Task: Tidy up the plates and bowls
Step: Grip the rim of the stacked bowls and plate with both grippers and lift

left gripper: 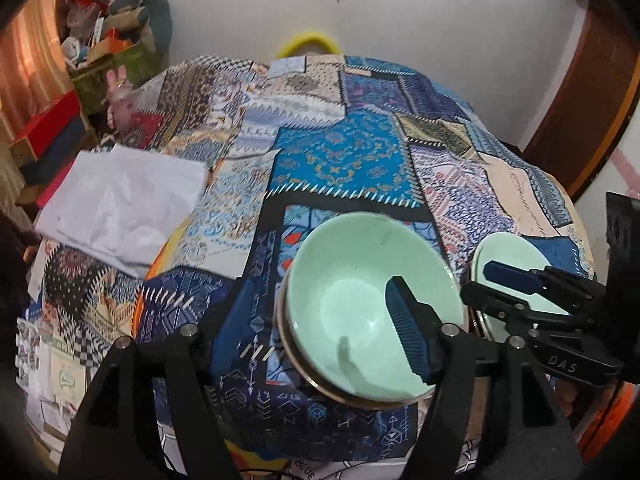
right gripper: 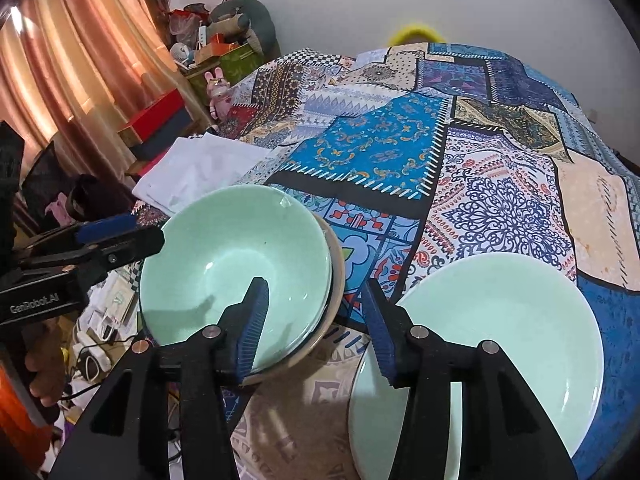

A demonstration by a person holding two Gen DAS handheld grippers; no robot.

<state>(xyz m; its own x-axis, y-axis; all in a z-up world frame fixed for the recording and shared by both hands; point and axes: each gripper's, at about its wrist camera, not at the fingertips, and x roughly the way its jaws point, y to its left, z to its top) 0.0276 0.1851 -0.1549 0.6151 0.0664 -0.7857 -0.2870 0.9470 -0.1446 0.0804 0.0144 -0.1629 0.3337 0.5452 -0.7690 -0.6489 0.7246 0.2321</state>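
— Bowls (right gripper: 236,268) sit nested on the surface's (right gripper: 500,184) near left; plates (right gripper: 500,340) stacked right.
— We see both hand-held grippers, left (left gripper: 320,332) and right (right gripper: 316,320), part-open, gripping nothing.

A pale wall (right gripper: 320,4) rises behind the patchwork-covered worktop (right gripper: 500,208); glowing orange curtains (right gripper: 68,80) (backlit) hang to its left beside piled clutter (right gripper: 216,52).
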